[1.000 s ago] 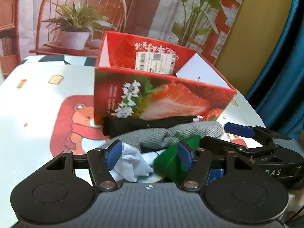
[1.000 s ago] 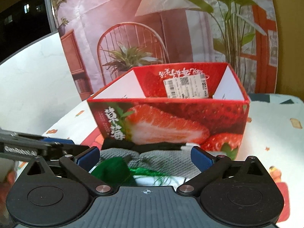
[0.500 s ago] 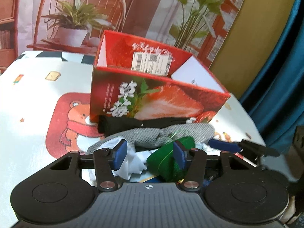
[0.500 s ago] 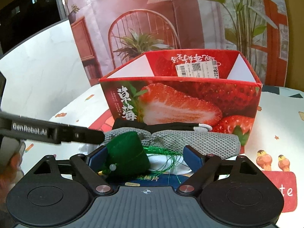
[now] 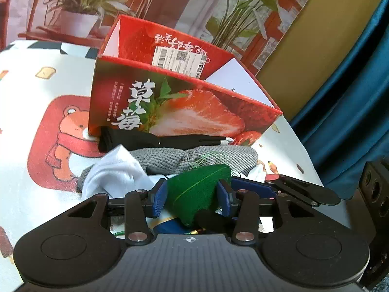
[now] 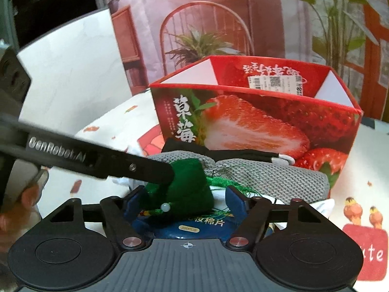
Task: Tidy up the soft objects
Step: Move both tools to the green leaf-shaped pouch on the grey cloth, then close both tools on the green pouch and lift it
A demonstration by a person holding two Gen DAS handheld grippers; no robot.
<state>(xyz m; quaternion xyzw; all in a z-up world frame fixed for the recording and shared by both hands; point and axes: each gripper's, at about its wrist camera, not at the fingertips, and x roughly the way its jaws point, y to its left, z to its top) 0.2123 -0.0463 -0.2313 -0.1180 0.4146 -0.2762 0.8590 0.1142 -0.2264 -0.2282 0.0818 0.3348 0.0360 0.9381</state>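
Left tool (image 5: 192,197) was clenched on the green pouch (image 5: 198,189) at lower centre, presumably to drop it in the strawberry box (image 5: 184,112) above; right tool (image 6: 184,200) sat released around it.

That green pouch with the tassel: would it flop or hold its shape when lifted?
The green pouch looks stuffed, so it probably keeps its shape between the left gripper jaws. Its tassel likely dangles loose. It seems light.

table (image 5: 22,112): bear-print cloth | on it: strawberry box (image 5: 175,112), grey knit (image 5: 218,155), black glove (image 5: 145,141)
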